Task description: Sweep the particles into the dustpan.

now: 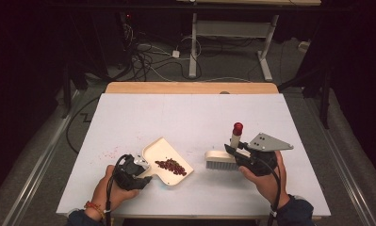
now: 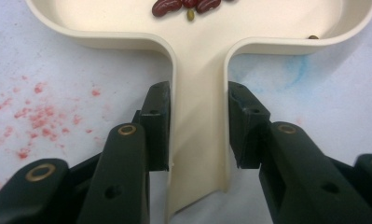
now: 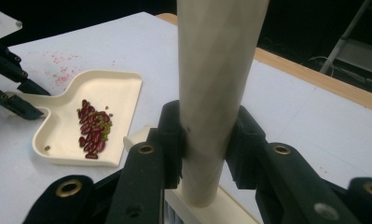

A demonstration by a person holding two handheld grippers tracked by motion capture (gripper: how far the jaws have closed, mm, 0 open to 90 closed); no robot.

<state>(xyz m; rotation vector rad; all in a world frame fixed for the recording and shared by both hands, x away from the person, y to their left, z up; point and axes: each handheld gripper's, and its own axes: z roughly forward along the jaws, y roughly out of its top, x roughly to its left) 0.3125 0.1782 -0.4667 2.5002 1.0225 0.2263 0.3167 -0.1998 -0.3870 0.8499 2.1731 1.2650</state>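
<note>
In the right gripper view the brush handle [image 3: 216, 93] runs off the top edge, in the left gripper view the dustpan [image 2: 200, 93] is cut by the top edge, and the small greenish beans [image 3: 105, 126] are too small to identify.

No writing, label, brand, number or sign can be read anywhere in these pictures: the cream dustpan [image 1: 169, 162], the brush [image 1: 223, 159] and the white table [image 1: 190, 117] all carry plain, unmarked surfaces.
</note>
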